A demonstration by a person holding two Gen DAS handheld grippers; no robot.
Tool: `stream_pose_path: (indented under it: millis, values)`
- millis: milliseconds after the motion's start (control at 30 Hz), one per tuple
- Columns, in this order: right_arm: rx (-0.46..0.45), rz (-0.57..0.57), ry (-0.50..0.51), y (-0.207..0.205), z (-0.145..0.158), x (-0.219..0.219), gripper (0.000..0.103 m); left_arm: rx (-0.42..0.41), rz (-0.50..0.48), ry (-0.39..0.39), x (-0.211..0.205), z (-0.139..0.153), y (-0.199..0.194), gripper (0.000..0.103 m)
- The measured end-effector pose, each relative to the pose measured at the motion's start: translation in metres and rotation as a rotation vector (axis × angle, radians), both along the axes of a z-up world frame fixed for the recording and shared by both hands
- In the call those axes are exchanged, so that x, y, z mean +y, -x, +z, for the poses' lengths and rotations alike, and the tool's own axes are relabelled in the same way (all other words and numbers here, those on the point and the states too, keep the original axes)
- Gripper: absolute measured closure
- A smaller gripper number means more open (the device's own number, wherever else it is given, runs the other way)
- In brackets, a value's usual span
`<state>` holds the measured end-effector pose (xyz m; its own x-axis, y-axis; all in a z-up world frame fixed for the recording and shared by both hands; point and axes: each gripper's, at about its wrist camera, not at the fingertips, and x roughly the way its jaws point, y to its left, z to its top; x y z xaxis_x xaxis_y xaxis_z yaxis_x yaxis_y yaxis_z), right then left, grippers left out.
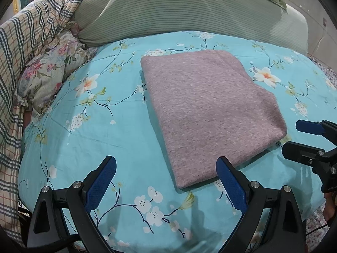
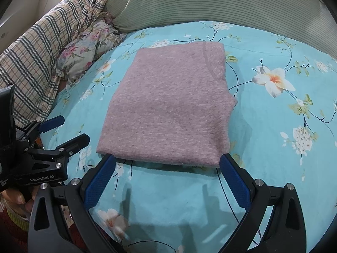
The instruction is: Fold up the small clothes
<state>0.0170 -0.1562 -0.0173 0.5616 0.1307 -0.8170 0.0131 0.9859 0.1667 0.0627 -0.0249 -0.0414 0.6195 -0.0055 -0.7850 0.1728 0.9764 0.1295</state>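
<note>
Folded pink sweater lying flat on the bed, near the middle of the turquoise flowered sheet and just short of the green striped pillow at the head. The garment forms a compact rectangle of several layers, its edges roughly squared; a curved seam, probably the collar, shows at the far right corner in the right wrist view. Judged from this shape, the folding of this piece is complete or nearly so, and lying clear of the other bedding on the open sheet leaves it reachable from all sides. The left gripper hovers at the near left corner of the sweater with its blue-padded fingers spread wide and nothing between them; its right finger overlaps the near hem in the view, though contact cannot be confirmed. The right gripper faces the near edge squarely, likewise spread wide and empty, its two fingers bracketing almost the full width of the hem, a stance suited to a final press, a further fold, or a lift. A plaid quilt and a flowered cushion are bunched along the left side of the bed, well apart from the sweater. No basket, drawer or other container appears in either view, so the destination for the folded piece cannot be told.
</note>
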Motion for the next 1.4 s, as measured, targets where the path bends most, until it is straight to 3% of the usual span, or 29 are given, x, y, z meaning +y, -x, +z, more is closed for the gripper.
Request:
stream_pose_path:
  millis: [1400]
  values:
    - [-0.013, 0.023, 0.003, 0.009, 0.012, -0.005, 0.004, -0.018, -0.031, 0.023, -0.006, 0.013, 0.018, 0.007]
